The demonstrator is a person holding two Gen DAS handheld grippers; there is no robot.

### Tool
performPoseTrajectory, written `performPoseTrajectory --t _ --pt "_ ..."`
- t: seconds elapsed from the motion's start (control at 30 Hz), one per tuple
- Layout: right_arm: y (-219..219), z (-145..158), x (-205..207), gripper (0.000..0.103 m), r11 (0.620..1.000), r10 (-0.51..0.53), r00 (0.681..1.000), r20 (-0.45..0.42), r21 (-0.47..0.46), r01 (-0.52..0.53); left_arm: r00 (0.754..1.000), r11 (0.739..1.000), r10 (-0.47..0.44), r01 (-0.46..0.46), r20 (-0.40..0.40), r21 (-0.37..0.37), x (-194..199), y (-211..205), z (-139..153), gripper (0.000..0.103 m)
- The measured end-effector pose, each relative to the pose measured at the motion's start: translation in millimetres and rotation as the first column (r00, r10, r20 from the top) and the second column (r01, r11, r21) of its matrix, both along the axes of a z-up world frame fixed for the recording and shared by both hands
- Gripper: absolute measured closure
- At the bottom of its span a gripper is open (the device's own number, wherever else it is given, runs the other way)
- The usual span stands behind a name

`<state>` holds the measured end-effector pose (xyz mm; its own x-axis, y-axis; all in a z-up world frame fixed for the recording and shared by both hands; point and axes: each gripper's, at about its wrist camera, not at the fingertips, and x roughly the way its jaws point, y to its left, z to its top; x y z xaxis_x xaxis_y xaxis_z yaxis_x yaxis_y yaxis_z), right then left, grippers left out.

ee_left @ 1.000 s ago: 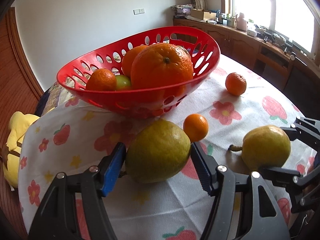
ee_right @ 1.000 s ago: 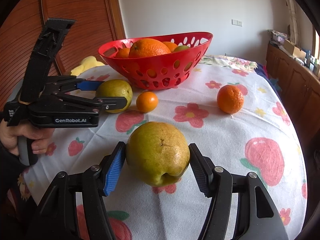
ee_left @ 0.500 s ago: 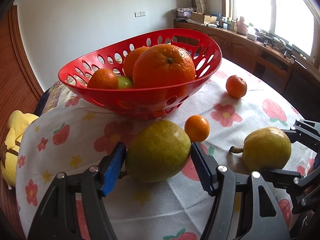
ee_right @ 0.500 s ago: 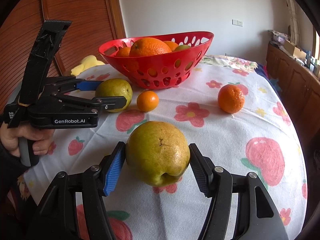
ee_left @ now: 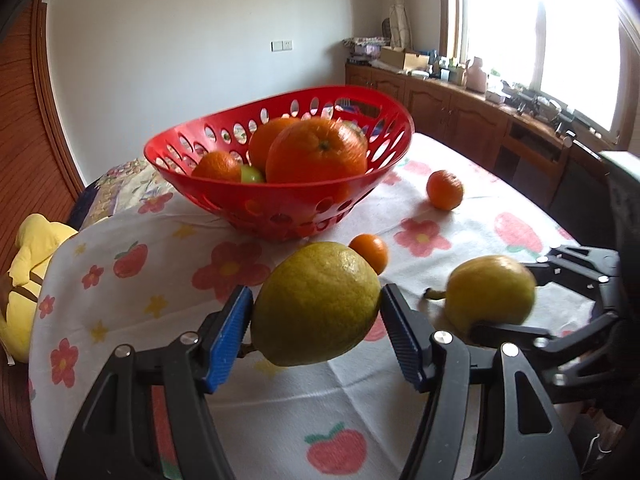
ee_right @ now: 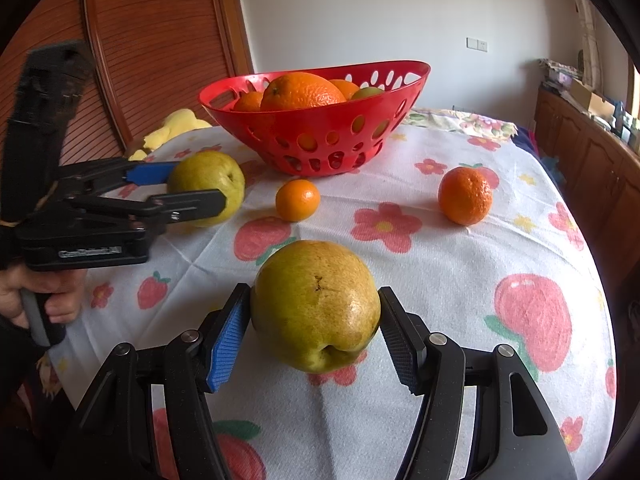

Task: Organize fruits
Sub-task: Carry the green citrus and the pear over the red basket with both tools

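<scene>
My left gripper (ee_left: 316,312) is shut on a yellow-green pear (ee_left: 316,304), held just above the cloth in front of the red basket (ee_left: 224,196). The basket holds several oranges and a green fruit. My right gripper (ee_right: 316,320) is shut on a second pear (ee_right: 316,304) that sits on the cloth. From the right wrist view, the left gripper (ee_right: 196,186) and its pear (ee_right: 208,180) are at the left, near the basket (ee_right: 240,118). A small tangerine (ee_right: 298,200) and a larger one (ee_right: 465,196) lie loose between the basket and me.
The table wears a white cloth (ee_left: 280,380) printed with flowers and strawberries. A yellow plush toy (ee_left: 24,280) lies off its left edge. Wooden cabinets (ee_left: 460,112) with clutter run under the window at the right. A person's hand (ee_right: 24,300) grips the left gripper's handle.
The left gripper has risen a little with its pear and drawn back from the basket, which looks smaller and farther now. The right gripper and its pear have stayed put.
</scene>
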<state>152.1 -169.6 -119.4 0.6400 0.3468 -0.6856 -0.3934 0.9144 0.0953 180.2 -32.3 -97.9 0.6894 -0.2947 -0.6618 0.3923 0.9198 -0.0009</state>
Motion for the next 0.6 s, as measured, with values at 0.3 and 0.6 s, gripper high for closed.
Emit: performPoseTrajectory --t 0.3,0.6 --pt "0.3 -0.1 0.2 0.038 1.0 0.0 1.0 0.0 0.0 0.0 0.998 0.999 0.001 0.001 0.062 -0.04 -20.1 2.3 29.8 0.038" --pt "-0.3 0.1 -0.1 0.038 1.0 -0.001 1.0 0.0 0.0 0.001 0.991 0.998 0.026 -0.017 0.132 -0.068 -31.0 12.1 60.4 0.038"
